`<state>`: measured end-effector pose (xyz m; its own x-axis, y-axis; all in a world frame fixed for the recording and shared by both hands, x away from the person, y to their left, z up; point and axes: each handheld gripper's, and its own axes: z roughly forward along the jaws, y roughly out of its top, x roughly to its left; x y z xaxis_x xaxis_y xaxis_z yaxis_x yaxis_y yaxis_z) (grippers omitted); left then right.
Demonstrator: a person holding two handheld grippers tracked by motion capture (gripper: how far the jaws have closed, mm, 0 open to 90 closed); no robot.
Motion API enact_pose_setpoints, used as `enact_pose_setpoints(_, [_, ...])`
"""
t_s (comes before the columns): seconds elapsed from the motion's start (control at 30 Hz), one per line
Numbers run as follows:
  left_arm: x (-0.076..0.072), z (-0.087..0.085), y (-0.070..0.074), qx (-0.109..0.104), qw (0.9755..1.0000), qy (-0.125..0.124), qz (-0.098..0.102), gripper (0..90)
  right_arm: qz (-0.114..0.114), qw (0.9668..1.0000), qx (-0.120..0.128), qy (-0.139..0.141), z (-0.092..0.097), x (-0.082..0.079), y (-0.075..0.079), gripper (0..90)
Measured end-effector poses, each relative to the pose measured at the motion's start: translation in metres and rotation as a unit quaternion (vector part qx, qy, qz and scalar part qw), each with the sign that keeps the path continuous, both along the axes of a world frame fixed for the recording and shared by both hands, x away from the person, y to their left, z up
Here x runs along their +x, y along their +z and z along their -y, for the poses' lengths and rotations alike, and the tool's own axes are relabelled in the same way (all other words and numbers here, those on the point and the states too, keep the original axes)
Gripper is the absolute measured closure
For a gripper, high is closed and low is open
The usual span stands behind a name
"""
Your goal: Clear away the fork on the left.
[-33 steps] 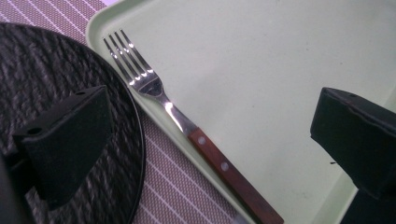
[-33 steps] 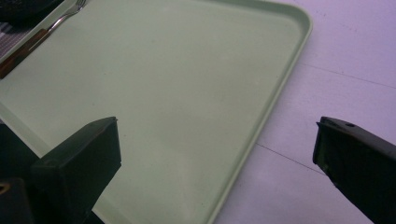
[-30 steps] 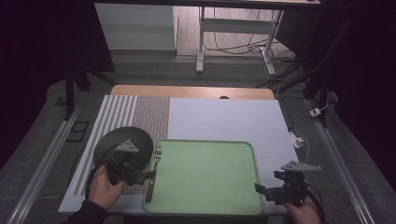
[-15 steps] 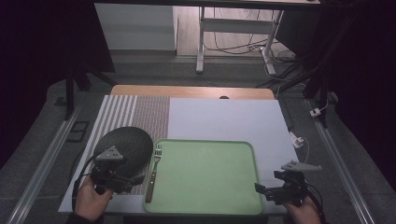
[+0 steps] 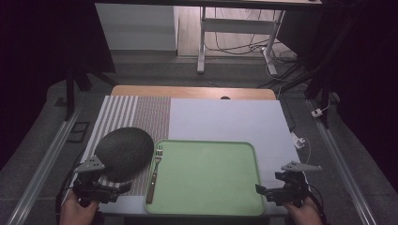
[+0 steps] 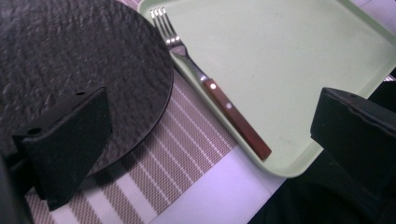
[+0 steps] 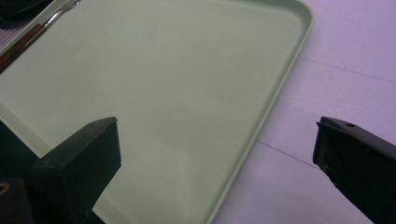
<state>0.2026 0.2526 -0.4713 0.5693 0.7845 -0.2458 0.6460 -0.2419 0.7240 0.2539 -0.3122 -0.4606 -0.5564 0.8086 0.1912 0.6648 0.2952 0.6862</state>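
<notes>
Fork (image 5: 153,174): steel tines, brown riveted wooden handle; laid along the left rim of the green tray (image 5: 206,206), just beside the dark textured plate (image 5: 124,151) on the striped placemat (image 5: 123,112). Placement is judged done; plate not yet moved. Left gripper (image 5: 123,186) is seen released, jaws spread, near the plate's edge. Right gripper (image 5: 259,189) is likewise spread, empty, at the tray's right corner.

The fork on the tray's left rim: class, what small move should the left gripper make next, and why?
Probably ease the left gripper forward and right toward the fork. Its jaws stand open and empty near the black plate, while the fork lies along the left edge of the green tray, its wooden handle nearest that gripper.
</notes>
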Motion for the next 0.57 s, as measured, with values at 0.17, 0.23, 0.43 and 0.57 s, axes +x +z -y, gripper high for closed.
enact_pose_setpoints(0.17, [-0.0077, -0.0051, -0.0029, 0.01, 0.9999, 0.01, -0.004, 0.0, -0.004, 1.0, -0.007, -0.001, -0.0016, 0.0007, -0.0005, 0.9])
enact_pose_setpoints(0.23, [-0.0095, -0.0058, -0.0058, 0.021, 0.9996, 0.014, -0.013, 0.0, -0.008, 0.9999, -0.01, -0.001, -0.0021, 0.0012, -0.0007, 0.9])
enact_pose_setpoints(0.43, [-0.0117, -0.0044, -0.0076, 0.041, 0.9988, 0.016, -0.021, 0.0, -0.011, 0.9999, -0.013, 0.0, -0.0031, 0.0017, -0.001, 0.9])
enact_pose_setpoints(0.57, [-0.0109, -0.0051, -0.0074, 0.034, 0.9991, 0.013, -0.022, 0.0, -0.011, 0.9999, -0.012, 0.001, -0.003, 0.0019, -0.0012, 0.9])
